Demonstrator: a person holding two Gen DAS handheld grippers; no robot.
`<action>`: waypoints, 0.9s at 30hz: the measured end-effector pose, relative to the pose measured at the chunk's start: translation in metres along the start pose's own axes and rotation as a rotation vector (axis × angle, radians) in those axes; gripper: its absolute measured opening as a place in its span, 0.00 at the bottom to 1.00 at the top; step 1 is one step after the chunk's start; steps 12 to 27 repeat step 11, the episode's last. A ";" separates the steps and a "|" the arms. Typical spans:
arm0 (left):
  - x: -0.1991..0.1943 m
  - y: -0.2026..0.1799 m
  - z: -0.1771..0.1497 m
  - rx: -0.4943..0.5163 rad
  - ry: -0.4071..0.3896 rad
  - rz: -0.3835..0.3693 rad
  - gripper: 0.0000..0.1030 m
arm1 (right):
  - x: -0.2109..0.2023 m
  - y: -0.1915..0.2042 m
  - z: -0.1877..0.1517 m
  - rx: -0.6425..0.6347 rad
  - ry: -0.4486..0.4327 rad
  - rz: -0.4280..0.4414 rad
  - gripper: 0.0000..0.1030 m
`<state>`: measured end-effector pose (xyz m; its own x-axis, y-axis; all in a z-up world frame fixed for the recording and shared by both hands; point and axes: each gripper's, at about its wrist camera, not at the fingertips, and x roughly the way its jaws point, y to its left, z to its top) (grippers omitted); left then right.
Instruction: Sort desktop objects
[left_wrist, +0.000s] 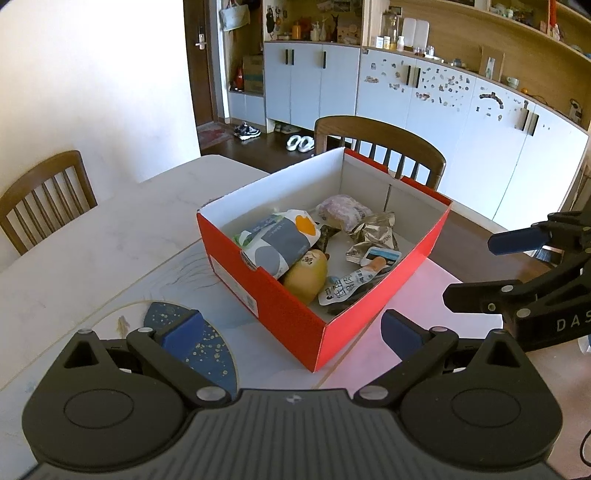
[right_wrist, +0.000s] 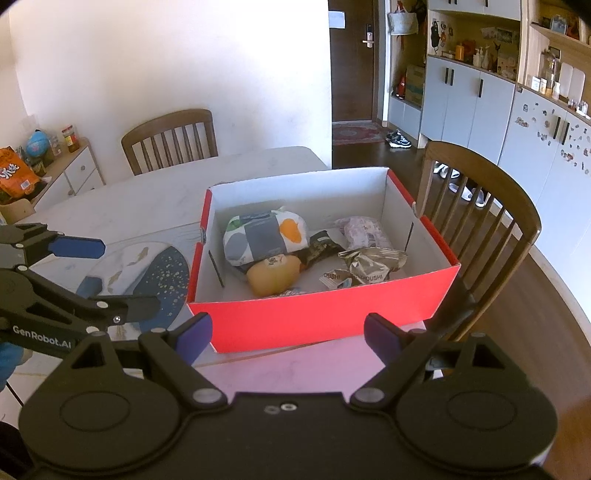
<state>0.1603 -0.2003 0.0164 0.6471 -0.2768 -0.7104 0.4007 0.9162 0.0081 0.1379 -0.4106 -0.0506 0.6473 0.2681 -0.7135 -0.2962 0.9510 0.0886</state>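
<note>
A red cardboard box (left_wrist: 258, 295) (right_wrist: 321, 314) with white inner walls stands open on the table. Inside it lie a white, grey and orange pack (left_wrist: 277, 243) (right_wrist: 264, 236), a yellow toy (left_wrist: 306, 278) (right_wrist: 273, 277), a purple-white packet (left_wrist: 343, 212) (right_wrist: 364, 232), a silver foil packet (left_wrist: 373, 234) (right_wrist: 373, 264) and small sachets (left_wrist: 347, 288). My left gripper (left_wrist: 291, 330) (right_wrist: 107, 277) hovers open at the box's near corner, nothing between its pads. My right gripper (right_wrist: 288, 338) (left_wrist: 491, 269) is open and empty too, just in front of the box's red front wall.
The box rests on a placemat with a dark blue fan picture (left_wrist: 210, 347) (right_wrist: 166, 280) on a pale marble table (left_wrist: 110, 229). Wooden chairs stand behind the box (left_wrist: 380, 147) (right_wrist: 480, 206) and at the table's far side (left_wrist: 44, 192) (right_wrist: 170, 136). A low sideboard with snacks (right_wrist: 22, 173) stands far left.
</note>
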 end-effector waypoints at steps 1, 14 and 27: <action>0.000 0.000 0.000 0.002 0.000 -0.001 1.00 | 0.000 0.000 0.000 0.001 0.000 -0.001 0.87; -0.003 0.000 -0.003 0.012 -0.004 -0.003 1.00 | 0.002 0.001 -0.002 0.003 0.008 -0.003 0.87; -0.003 0.000 -0.003 0.012 -0.004 -0.003 1.00 | 0.002 0.001 -0.002 0.003 0.008 -0.003 0.87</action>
